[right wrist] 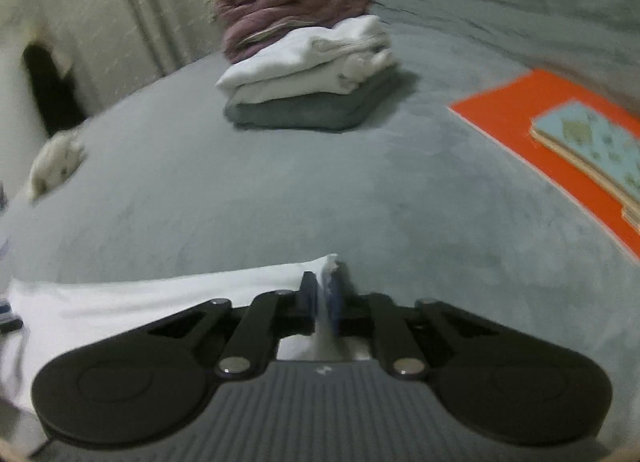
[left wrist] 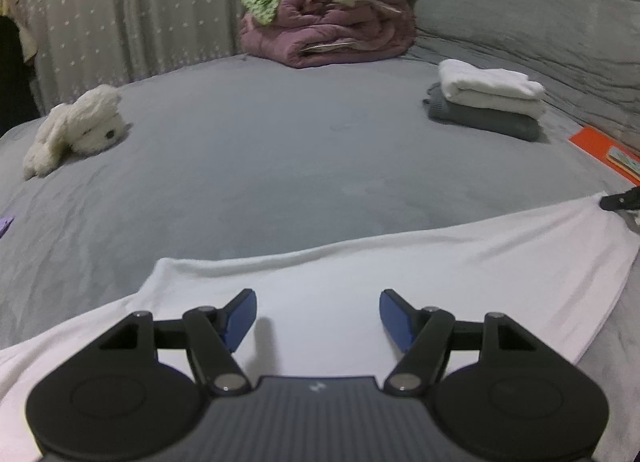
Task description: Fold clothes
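Nearest the left wrist lens, the left gripper (left wrist: 318, 312) hangs over the white garment (left wrist: 360, 282) with its blue fingers (left wrist: 242, 316) spread wide and nothing between them. The right gripper (right wrist: 322, 298) has its fingers pressed together on a corner of that same garment, cloth pinched between the pads; in the left view this grip sits out at 3 o'clock.

The garment lies at the near edge of the grey bed (left wrist: 260, 166), spread mostly flat, its long axis running 9 to 3 o'clock and its far hem sagging slightly in the middle. Which end is the neck I cannot tell.

A folded stack (right wrist: 308, 78), white on grey, rests towards 12 o'clock in the right view, an orange board (right wrist: 532, 126) at 2 o'clock, a plush toy (left wrist: 76, 126) at 10 o'clock in the left view.

To fold this well, I judge the free gripper should take the matching corner at 9 o'clock, so both ends rise level, the hem stays taut, and edges meet squarely without dragging the bed cover
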{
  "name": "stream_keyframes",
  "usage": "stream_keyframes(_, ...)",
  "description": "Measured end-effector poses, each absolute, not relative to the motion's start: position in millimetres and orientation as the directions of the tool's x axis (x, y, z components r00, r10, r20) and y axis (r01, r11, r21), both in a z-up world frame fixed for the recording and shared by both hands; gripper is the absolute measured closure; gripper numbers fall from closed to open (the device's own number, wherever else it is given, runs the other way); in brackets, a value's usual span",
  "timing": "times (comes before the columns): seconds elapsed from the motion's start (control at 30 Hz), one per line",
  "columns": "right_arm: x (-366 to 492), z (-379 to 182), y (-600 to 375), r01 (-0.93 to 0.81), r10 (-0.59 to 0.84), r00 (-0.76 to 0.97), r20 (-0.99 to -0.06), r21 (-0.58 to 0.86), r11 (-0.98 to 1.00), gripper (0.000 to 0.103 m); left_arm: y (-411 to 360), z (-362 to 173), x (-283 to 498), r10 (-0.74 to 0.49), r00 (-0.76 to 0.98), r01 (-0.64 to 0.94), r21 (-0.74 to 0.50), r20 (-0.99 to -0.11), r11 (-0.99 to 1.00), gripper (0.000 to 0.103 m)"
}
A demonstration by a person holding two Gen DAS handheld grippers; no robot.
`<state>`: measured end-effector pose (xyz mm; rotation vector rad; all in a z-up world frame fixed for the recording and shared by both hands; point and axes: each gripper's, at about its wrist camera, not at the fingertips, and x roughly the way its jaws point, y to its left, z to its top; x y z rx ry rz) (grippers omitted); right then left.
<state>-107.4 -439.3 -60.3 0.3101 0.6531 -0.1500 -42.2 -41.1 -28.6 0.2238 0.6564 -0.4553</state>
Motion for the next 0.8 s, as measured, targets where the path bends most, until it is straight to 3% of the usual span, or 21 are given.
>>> stream_keyframes(0.13,-118,-57,-423,0.206,-0.116,0.823,-0.556,0.102,0.973,0.098,-52,-32,-44,-0.342,0.695,0.501,0.085,-0.632,0.861,0.034)
stream_keyframes(0.3,-111,-76,-405,0.194,-0.228,0.798,-0.558,-0.120,0.974,0.098,-60,-36,-43,-0.344,0.687,0.524,0.108,-0.640,0.845,0.034)
stream_keyframes(0.33,-111,-75,-408,0.215,-0.244,0.799,-0.550,-0.118,0.970,0.094,-60,-37,-43,-0.344,0.687,0.526,0.110,-0.640,0.843,0.033)
stream_keyframes(0.4,-112,-74,-414,0.256,-0.277,0.799,-0.534,-0.115,0.960,0.068,-59,-36,-43,-0.345,0.684,0.524,0.103,-0.642,0.846,0.033)
stream_keyframes(0.43,-112,-73,-417,0.276,-0.293,0.799,-0.526,-0.113,0.955,0.066,-58,-35,-43,-0.344,0.686,0.522,0.105,-0.641,0.846,0.033)
stream_keyframes(0.57,-122,-62,-425,0.349,-0.346,0.796,-0.497,-0.091,0.933,0.066,-57,-33,-46,-0.340,0.695,0.519,0.115,-0.634,0.847,0.033)
stream_keyframes(0.8,-126,-61,-389,0.232,-0.256,0.819,-0.513,-0.111,0.966,0.066,-54,-35,-51,-0.337,0.699,0.517,0.119,-0.631,0.848,0.033)
